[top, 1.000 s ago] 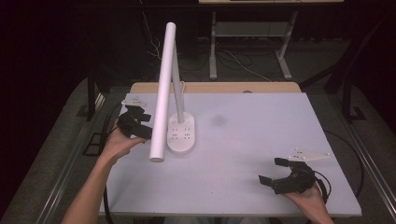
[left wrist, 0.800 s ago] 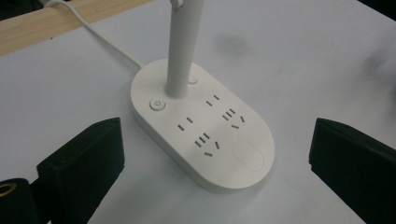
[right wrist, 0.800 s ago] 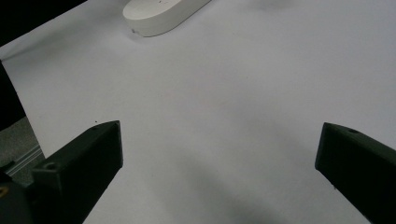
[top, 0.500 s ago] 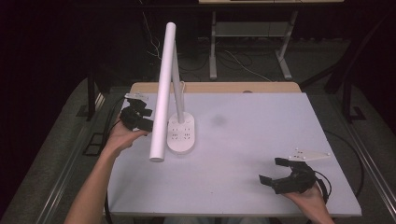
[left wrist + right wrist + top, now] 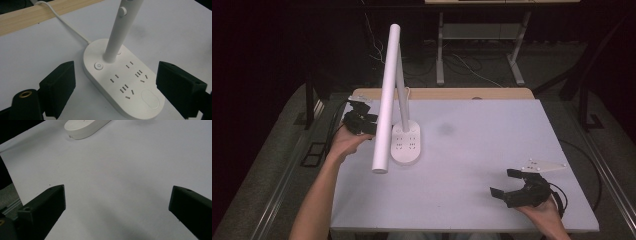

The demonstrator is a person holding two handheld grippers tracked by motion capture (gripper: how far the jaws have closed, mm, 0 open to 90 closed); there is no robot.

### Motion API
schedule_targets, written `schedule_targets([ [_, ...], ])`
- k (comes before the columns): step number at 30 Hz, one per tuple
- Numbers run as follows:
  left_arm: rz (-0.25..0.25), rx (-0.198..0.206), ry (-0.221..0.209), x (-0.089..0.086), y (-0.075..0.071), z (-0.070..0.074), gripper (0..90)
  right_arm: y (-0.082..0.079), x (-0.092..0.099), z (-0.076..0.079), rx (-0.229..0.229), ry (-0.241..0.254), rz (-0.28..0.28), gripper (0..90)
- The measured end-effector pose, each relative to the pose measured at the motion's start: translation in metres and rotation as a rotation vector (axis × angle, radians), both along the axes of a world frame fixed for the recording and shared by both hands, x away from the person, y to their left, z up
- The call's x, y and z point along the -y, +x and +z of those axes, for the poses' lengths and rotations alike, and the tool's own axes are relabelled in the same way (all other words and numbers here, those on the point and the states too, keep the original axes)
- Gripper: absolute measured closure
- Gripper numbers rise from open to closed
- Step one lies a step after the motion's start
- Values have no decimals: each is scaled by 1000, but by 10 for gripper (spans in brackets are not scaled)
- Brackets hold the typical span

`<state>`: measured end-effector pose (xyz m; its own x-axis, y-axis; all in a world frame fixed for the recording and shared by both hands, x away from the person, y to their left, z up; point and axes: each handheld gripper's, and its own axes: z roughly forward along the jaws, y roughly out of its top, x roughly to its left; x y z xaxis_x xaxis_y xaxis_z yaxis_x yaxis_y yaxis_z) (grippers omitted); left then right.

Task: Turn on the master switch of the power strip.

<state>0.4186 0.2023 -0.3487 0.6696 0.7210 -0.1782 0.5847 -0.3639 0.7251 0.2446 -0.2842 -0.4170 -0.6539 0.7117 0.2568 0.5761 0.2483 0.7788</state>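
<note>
Right gripper (image 5: 516, 189), nearest the person, is idling well clear of the desk lamp (image 5: 388, 100), jaws apart on nothing. Left gripper (image 5: 115, 87) is nearing the lamp's smooth white oval socket base (image 5: 125, 90), its jaws just narrowing around the base, not touching it. Risk: a nudge to the slim round stem (image 5: 117, 32) could be tipping the long tubular head.

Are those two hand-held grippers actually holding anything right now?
No. The left hand-held gripper gapes beside the desk lamp, untouched; the right hand-held gripper is open over bare table.

white desk lamp (image 5: 388, 95) stands upright on its oval socket base (image 5: 406, 144), far left of the table.
</note>
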Motion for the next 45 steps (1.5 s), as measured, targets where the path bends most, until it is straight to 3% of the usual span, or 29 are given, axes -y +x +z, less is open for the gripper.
schedule_targets([
  [13,27,-53,-87,0,15,-15,306,1,1,-1,-3,-4,2,4],
  [27,60,-74,-89,6,28,-31,580,0,2,-1,-5,-1,-1,4],
  [34,63,-97,-126,7,33,-39,710,1,2,-1,-6,-1,-1,4],
  [42,72,-119,-106,11,37,-47,890,1,2,-1,-4,-4,0,4],
  [45,76,-125,-94,13,38,-51,894,1,2,-1,-7,-3,0,4],
])
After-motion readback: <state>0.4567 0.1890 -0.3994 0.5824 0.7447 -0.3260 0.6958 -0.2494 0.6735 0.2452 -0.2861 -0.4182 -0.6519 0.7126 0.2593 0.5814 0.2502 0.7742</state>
